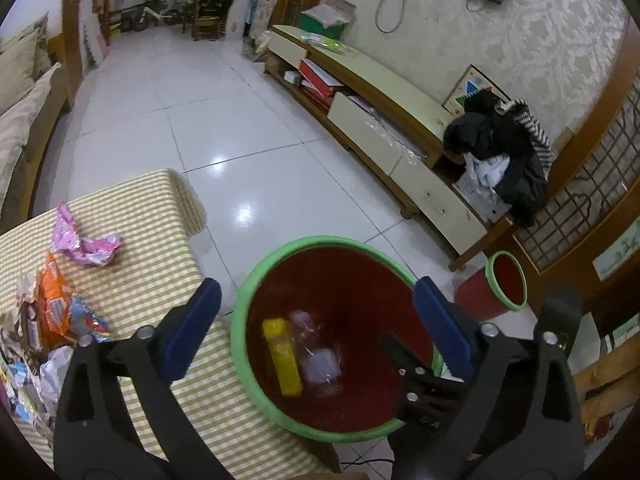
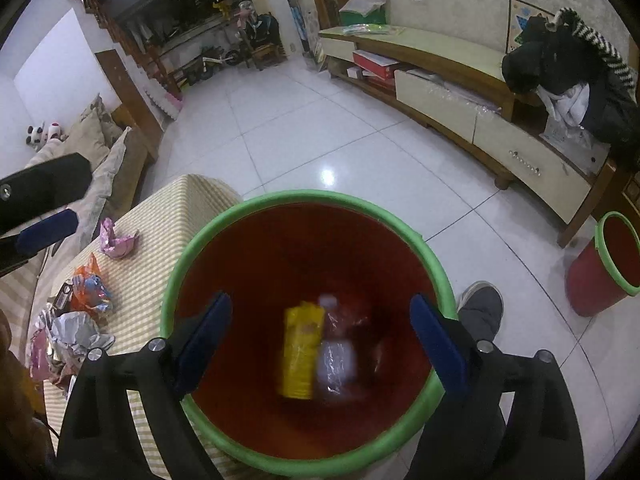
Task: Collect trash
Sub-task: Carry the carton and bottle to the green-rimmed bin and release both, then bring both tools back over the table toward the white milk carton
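Both grippers, left (image 1: 316, 316) and right (image 2: 322, 330), hang with jaws spread wide and empty over a red bin (image 2: 256, 240) with a green rim. Inside lie a yellow packet (image 2: 300, 352) and a clear wrapper (image 2: 336, 360). More crumpled wrappers (image 1: 86, 244) sit on the striped table (image 1: 160, 216) just beside the bin.

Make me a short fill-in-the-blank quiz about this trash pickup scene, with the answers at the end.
1. The red bin under both claws has a rim coloured ____.
2. Inside it, beside a clear plastic wrapper, lies a ____ package.
3. The pink wrapper lies on the striped ____.
4. The left claw and the right claw both stand ____, holding nothing.

Answers: green; yellow; tablecloth; open
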`<state>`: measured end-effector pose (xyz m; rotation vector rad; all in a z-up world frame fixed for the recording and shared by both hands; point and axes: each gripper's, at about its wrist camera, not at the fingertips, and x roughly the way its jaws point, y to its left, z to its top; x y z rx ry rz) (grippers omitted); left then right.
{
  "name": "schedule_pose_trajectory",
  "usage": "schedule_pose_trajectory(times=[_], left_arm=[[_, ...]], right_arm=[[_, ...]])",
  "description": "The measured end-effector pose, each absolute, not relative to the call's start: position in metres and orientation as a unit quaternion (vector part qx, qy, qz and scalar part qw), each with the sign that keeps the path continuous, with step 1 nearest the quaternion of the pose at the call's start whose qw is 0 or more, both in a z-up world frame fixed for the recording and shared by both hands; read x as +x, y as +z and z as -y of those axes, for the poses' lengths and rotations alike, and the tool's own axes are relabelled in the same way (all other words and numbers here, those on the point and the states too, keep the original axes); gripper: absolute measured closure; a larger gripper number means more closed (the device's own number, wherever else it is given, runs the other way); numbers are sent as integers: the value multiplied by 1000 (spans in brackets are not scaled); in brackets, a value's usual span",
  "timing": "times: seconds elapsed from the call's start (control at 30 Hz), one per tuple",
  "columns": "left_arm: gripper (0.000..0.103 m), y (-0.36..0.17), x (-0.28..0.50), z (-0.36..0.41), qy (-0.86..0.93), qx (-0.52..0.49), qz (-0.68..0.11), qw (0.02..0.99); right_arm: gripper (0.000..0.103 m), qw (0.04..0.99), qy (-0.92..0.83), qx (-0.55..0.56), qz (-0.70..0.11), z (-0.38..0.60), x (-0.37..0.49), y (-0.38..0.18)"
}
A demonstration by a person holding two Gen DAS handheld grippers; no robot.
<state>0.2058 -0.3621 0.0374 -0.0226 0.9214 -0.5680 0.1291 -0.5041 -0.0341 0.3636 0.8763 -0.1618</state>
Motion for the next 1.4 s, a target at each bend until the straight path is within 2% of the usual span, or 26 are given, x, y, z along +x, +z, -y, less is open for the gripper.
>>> schedule_pose_trajectory(times=[0.1, 0.43, 0.8, 1.1, 1.4], left_arm=[[6, 41, 206, 350, -255, -17, -435, 863], [5, 56, 191, 295, -210, -24, -425, 880], [5, 66, 148, 175, -142, -44, -410, 900], [5, 55, 109, 69, -51, -75, -398, 913], [5, 49, 90, 8, 4, -95, -399, 912]], right_arm=[[9, 889, -86, 172, -415, 503, 126, -28], [7, 899, -81, 154, -401, 476, 120, 1], [7, 912, -21, 116, -393, 383, 117, 29], [7, 917, 27, 74, -391, 301, 110, 26], [7, 906, 84, 26, -415, 237, 100, 26]])
